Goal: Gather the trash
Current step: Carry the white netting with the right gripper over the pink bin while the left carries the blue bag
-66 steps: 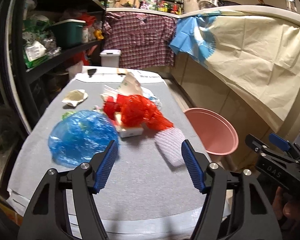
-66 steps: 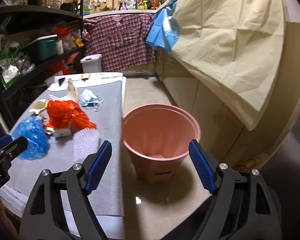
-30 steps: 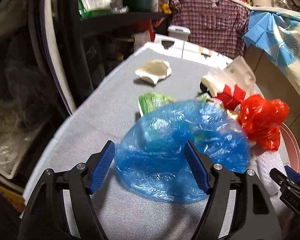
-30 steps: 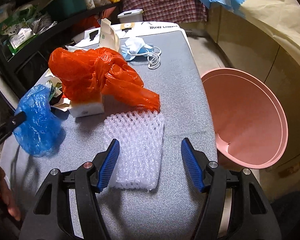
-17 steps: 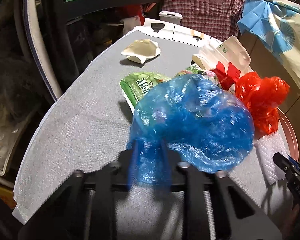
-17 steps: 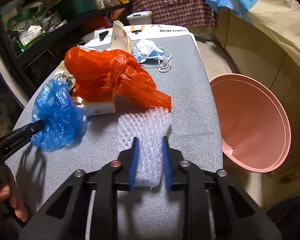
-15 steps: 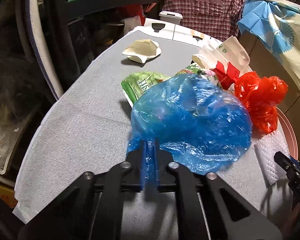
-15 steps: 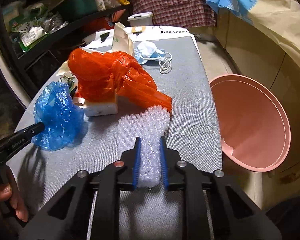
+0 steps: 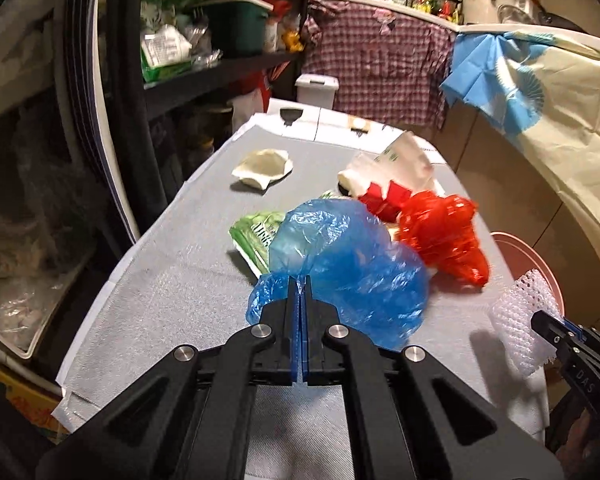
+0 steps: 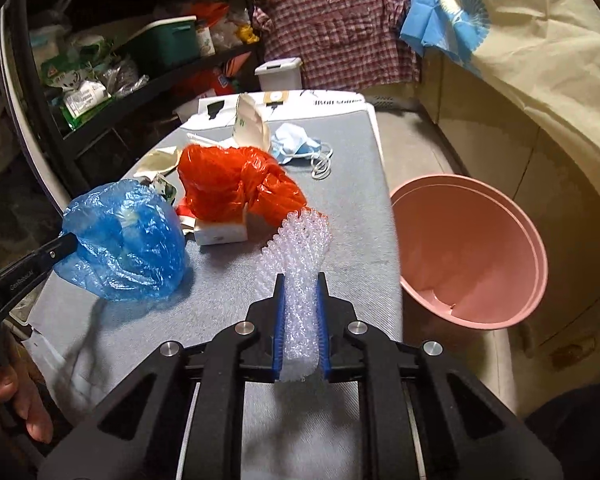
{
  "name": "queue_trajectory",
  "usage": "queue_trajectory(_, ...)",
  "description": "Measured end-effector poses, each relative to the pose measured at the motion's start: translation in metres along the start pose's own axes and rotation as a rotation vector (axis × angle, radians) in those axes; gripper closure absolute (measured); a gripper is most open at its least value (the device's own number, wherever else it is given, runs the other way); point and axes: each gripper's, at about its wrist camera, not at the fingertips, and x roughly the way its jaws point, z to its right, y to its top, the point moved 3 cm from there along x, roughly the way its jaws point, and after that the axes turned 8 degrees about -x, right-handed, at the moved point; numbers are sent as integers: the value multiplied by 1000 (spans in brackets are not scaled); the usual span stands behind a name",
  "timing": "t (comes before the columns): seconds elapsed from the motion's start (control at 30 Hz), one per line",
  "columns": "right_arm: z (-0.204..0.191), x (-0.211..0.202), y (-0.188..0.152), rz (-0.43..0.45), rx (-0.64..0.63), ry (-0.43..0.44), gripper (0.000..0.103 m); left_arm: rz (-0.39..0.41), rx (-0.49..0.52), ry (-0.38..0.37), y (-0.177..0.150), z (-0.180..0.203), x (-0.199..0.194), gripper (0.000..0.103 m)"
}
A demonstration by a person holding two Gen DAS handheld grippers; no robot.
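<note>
Trash is clamped: blue bag (image 9: pixel 352 268) in left tongs (image 9: pixel 300 292), foam net (image 10: pixel 298 264) in right tongs (image 10: pixel 300 300). Grip should be held until over pink bin (image 10: pixel 480 248).

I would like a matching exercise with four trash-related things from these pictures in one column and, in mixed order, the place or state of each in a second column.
Things:
1. crumpled blue plastic bag
2. white foam net sleeve
3. round pink plastic bin
4. light blue face mask

Places or states:
A. lying on the grey table mat
B. pinched in the left tongs
C. standing beside the table
D. pinched in the right tongs

Pairs: 1-B, 2-D, 3-C, 4-A
</note>
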Motion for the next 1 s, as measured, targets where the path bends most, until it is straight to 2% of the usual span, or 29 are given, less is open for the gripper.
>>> queue_trajectory(0.43,15,-38,-1,51,28,-48,90,67,38,-64,7,17,-39,103)
queue_trajectory(0.77,44,-61,10,77,74,-102,90,50,95,-138,13,54,-58,103)
queue_trajectory(1.0,79,-69,24,104,124,-161,90,42,124,-172,20,86,-59,103)
